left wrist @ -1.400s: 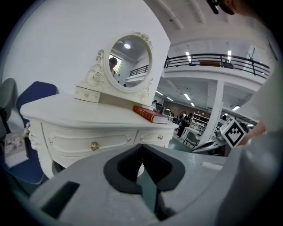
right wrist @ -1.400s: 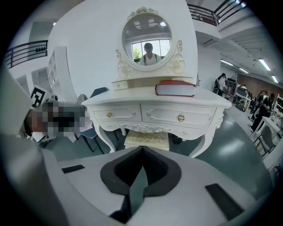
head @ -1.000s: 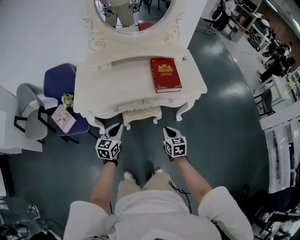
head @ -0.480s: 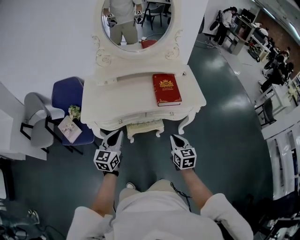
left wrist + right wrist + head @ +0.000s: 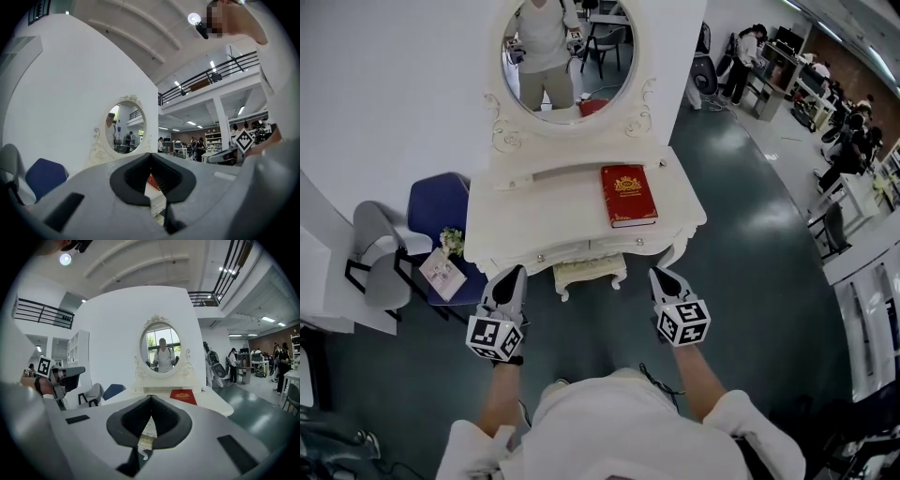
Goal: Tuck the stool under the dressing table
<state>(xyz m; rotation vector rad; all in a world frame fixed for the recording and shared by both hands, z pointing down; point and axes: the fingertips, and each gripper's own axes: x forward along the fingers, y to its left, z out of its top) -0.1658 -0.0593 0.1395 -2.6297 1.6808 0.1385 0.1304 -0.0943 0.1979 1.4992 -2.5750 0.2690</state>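
Observation:
The cream stool (image 5: 590,273) stands under the white dressing table (image 5: 572,220), with only its front edge showing past the table's front. A slice of the stool (image 5: 146,440) shows through the right gripper's jaw gap. My left gripper (image 5: 514,272) hangs in front of the table's left leg, shut and holding nothing. My right gripper (image 5: 660,274) hangs in front of the right leg, also shut and empty. Both are apart from the stool. In their own views the left gripper (image 5: 150,154) and right gripper (image 5: 151,397) point level at the table, jaws together.
A red book (image 5: 628,194) lies on the tabletop below the oval mirror (image 5: 567,56). A blue chair (image 5: 439,211) with flowers and a card, and a grey chair (image 5: 380,258), stand at the left. Dark green floor (image 5: 750,244) stretches right, with people and desks at the far right.
Both grippers have risen and drawn back from the stool towards the person. The head view has lifted, showing more of the mirror. The stool has stayed under the table.

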